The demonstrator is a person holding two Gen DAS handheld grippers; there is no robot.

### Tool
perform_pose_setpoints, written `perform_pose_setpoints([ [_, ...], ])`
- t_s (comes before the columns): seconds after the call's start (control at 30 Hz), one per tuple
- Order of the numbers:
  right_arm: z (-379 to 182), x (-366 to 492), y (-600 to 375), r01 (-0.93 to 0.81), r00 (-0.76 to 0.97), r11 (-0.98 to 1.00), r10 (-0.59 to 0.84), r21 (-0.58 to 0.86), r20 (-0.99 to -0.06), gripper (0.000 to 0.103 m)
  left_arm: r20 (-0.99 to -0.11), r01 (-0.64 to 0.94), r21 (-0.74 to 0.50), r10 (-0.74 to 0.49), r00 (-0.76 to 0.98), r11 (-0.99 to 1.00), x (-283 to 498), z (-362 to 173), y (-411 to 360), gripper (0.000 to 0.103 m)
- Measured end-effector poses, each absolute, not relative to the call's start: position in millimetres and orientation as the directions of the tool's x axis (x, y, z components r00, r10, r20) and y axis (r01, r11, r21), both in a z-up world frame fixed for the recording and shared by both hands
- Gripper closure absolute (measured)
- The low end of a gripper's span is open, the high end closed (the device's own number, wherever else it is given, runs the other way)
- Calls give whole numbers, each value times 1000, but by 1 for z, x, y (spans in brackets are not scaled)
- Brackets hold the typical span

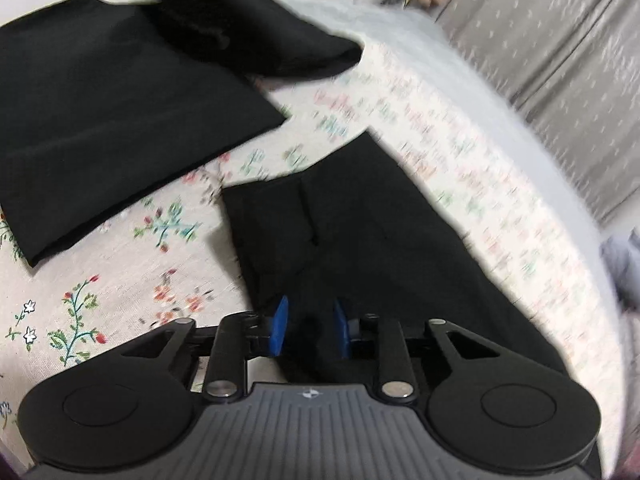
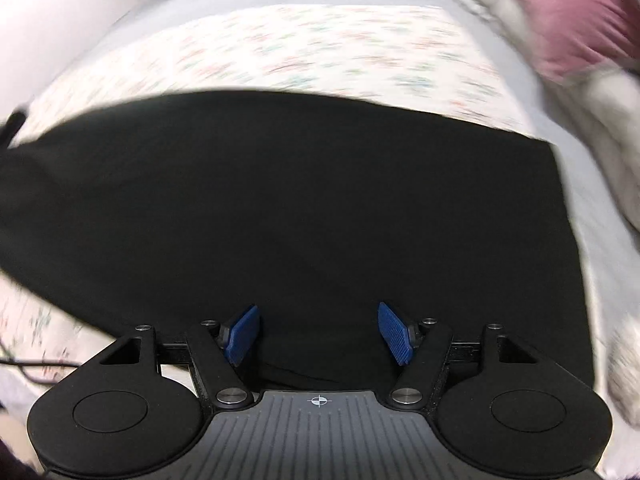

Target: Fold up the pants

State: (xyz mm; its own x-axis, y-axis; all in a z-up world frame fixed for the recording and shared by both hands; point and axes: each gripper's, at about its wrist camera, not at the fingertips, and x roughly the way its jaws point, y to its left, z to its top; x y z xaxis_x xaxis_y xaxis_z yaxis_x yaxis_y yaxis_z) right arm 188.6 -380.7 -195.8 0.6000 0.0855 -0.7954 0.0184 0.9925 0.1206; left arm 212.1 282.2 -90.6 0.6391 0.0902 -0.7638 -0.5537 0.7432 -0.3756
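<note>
1. Left wrist view: at far left a folded black garment (image 1: 108, 108) lies flat on the floral sheet (image 1: 168, 292), and a second, rumpled black garment (image 1: 248, 28) rests on its far corner.
2. Toward the middle, my left gripper (image 1: 308, 330) has its blue pads (image 1: 280, 326) drawn close together, pinching a fold of the black pants (image 1: 360, 232); the cloth runs away from the jaws across the sheet.
3. Further right, a pale bed edge meets a grey patterned curtain (image 1: 560, 60).
4. Right wrist view: the pants (image 2: 280, 208) spread wide and dark across the floral sheet (image 2: 300, 48).
5. My right gripper (image 2: 318, 332) stands spread, its blue pads (image 2: 244, 334) well apart, with pants fabric between and beneath them.
6. At far right a pink pillow (image 2: 568, 20) sits beside grey bedding.
</note>
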Motion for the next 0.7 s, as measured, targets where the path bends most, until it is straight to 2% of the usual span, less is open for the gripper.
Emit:
perform_pose_setpoints([
  [0.07, -183, 188, -380, 38, 651, 992, 65, 118, -756, 34, -724, -516, -374, 105, 682, 770, 213, -78, 271, 88],
  [0.13, -168, 195, -366, -6, 701, 983, 135, 184, -700, 34, -699, -453, -351, 92, 709, 820, 221, -70, 252, 83],
  [0.2, -156, 207, -343, -90, 715, 968, 225, 233, -661, 34, -712, -386, -341, 32, 702, 857, 237, -72, 231, 80],
  [0.33, -134, 251, -274, -270, 697, 936, 351, 224, -625, 34, -743, -294, -334, -58, 667, 896, 265, -87, 193, 80],
  [0.53, -134, 331, -174, -460, 608, 872, 445, 165, -658, 32, -801, -190, -289, -128, 585, 938, 287, -112, 141, 80],
  [0.6, -136, 355, -145, -492, 584, 856, 459, 158, -669, 31, -812, -166, -253, -116, 572, 953, 289, -116, 132, 75],
  [0.7, -144, 390, -113, -513, 549, 836, 493, 193, -674, 21, -813, -155, -263, -133, 566, 952, 293, -119, 137, 73],
])
